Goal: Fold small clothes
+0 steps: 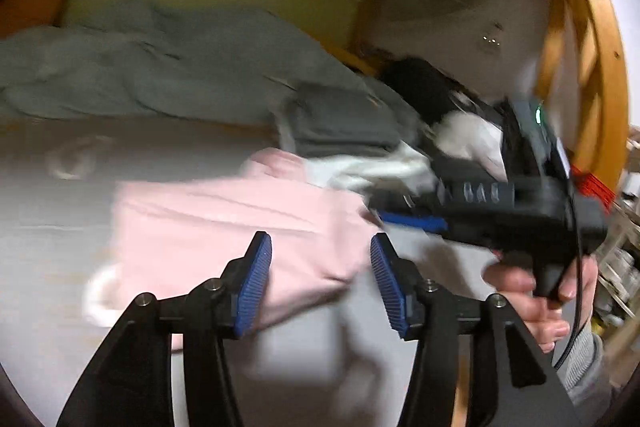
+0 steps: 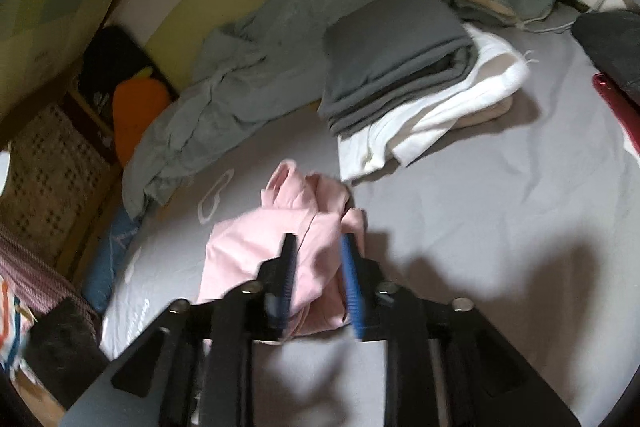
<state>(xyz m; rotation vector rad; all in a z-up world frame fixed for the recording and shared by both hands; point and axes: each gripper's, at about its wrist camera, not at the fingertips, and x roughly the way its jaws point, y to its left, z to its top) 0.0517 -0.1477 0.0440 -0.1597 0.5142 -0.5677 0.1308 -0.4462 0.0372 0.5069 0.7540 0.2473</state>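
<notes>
A pink garment (image 1: 224, 223) (image 2: 256, 247) lies partly folded and bunched on the grey bed sheet (image 2: 500, 227). My left gripper (image 1: 320, 259) hovers over its near edge, open, with nothing between the blue pads. My right gripper (image 2: 320, 255) is over the garment's right end. Its jaws stand a little apart and pink cloth shows in the gap, but the pads do not press it. In the left wrist view the right gripper (image 1: 400, 217) reaches in from the right, held by a hand (image 1: 532, 291).
A folded dark grey garment (image 2: 392, 55) (image 1: 344, 123) rests on a white one (image 2: 440, 107) just beyond the pink piece. A rumpled grey-green blanket (image 2: 240, 75) lies at the back. An orange cushion (image 2: 136, 111), a red object (image 2: 612, 99) and the wooden bed frame (image 1: 600, 67) are at the edges.
</notes>
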